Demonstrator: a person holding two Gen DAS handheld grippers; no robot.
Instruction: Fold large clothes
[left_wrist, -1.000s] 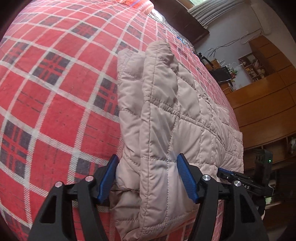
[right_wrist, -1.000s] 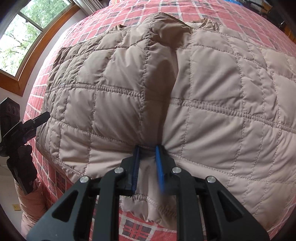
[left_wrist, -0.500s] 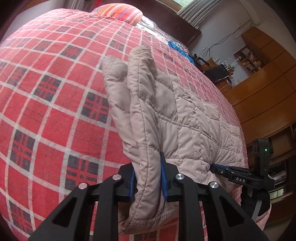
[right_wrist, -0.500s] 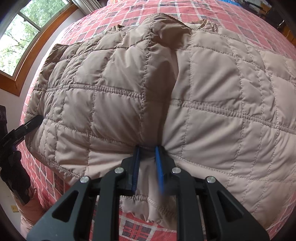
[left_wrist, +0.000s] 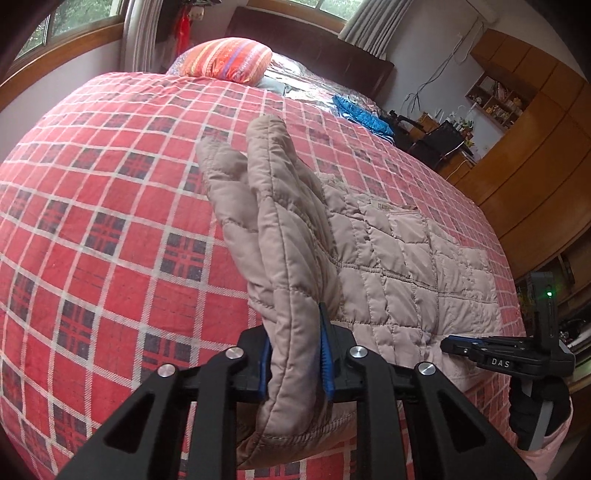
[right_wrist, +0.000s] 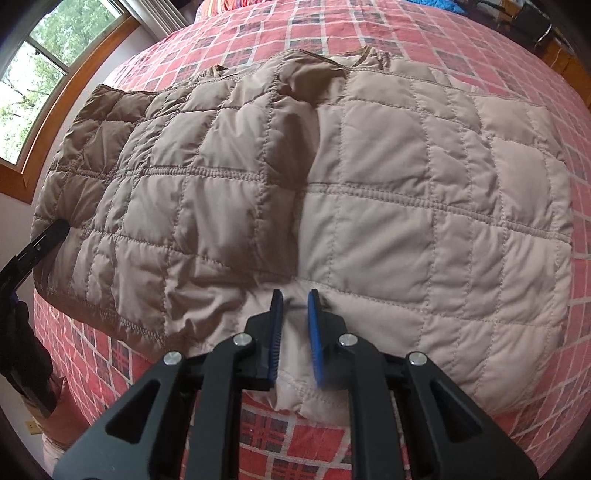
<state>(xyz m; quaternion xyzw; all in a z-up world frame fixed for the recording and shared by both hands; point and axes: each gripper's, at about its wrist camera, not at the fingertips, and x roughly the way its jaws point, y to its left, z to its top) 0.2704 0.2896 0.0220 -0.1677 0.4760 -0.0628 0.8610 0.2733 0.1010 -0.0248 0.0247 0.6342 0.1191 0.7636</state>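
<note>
Room: a bedroom, with a red plaid bedspread (left_wrist: 110, 229) over the bed, a striped pillow (left_wrist: 225, 61) at the far end, a window (right_wrist: 33, 66) on one side and wooden cabinets (left_wrist: 532, 155) on the other
Garment: a beige quilted jacket (right_wrist: 332, 192) lies spread near the front edge of the bed, its collar toward the pillow
Left gripper (left_wrist: 295, 354): jaws clamped on the jacket's side edge, which rises between them in a thick upright fold above the bedspread
Right gripper (right_wrist: 295, 325): jaws a little apart around the bottom hem at mid-width; the blue pads look blurred, and I cannot tell whether they pinch the cloth
Step in hand: judging from the lifted edge, the left side is being raised to fold over the body
Next move: carry that edge across toward the middle and lay it flat, while the hem is kept from sliding; padded cloth tends to spring back, so press the fold down
</note>
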